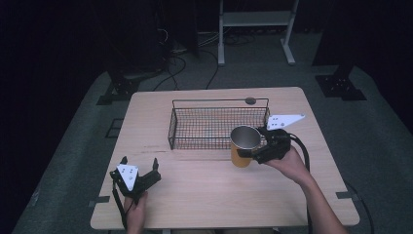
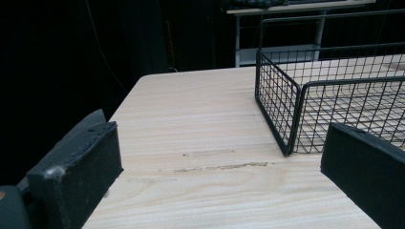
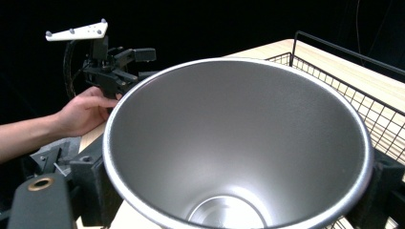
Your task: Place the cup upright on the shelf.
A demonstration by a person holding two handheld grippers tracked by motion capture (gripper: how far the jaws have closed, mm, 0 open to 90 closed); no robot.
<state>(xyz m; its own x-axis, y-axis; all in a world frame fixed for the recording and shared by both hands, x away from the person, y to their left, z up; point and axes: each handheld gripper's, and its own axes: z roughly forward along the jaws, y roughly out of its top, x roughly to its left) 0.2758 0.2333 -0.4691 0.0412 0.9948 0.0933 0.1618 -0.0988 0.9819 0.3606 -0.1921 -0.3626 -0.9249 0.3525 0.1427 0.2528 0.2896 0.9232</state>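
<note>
The right gripper (image 1: pixel 247 152) clamps its jaws on the sides of an orange metal cup (image 1: pixel 242 146) (silver inside, mouth up), holding it upright just at the near right wall of the black wire basket (image 1: pixel 195 124). The left gripper (image 1: pixel 140 171) rests near the wooden table's (image 1: pixel 204 195) front left edge, jaws spread apart around nothing.

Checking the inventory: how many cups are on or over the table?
1. The cup is held in the right gripper just in front of the basket; none seems hidden.
</note>
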